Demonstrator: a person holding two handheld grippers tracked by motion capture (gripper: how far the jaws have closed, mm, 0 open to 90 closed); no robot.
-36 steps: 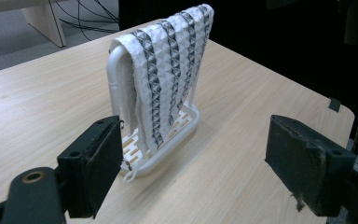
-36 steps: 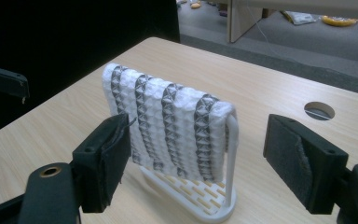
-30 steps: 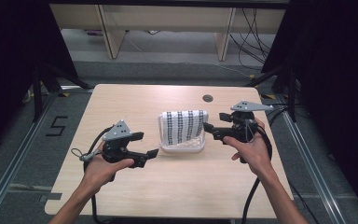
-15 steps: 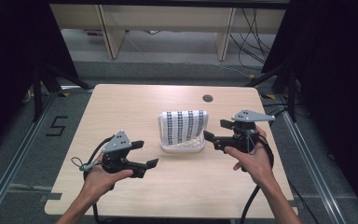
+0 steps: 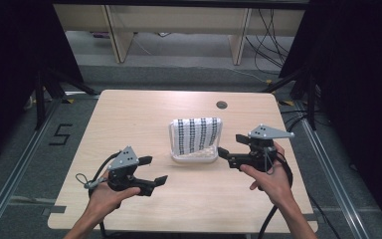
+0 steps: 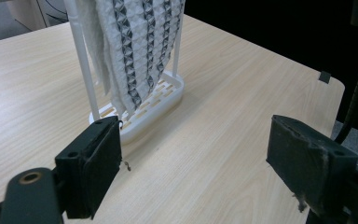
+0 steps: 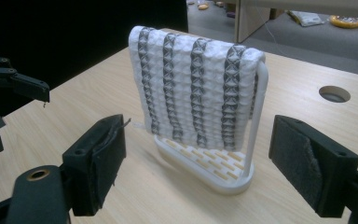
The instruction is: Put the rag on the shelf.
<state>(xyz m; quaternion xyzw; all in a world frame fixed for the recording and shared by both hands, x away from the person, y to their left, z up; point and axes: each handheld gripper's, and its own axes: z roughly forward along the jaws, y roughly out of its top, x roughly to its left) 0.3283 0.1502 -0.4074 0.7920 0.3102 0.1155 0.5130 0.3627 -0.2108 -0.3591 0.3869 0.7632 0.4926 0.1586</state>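
Grippers left (image 5: 155,170) and right (image 5: 231,147) level over table (image 5: 129,119), jaws apart, flanking towel rack (image 5: 195,139)

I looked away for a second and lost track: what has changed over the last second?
Both hands drew back toward the person. The left gripper slid away from the rack, down the table; the right gripper eased back slightly, jaws now apart from the towel. Nothing was grasped or released. Towel and rack stayed put; both jaws remain open.
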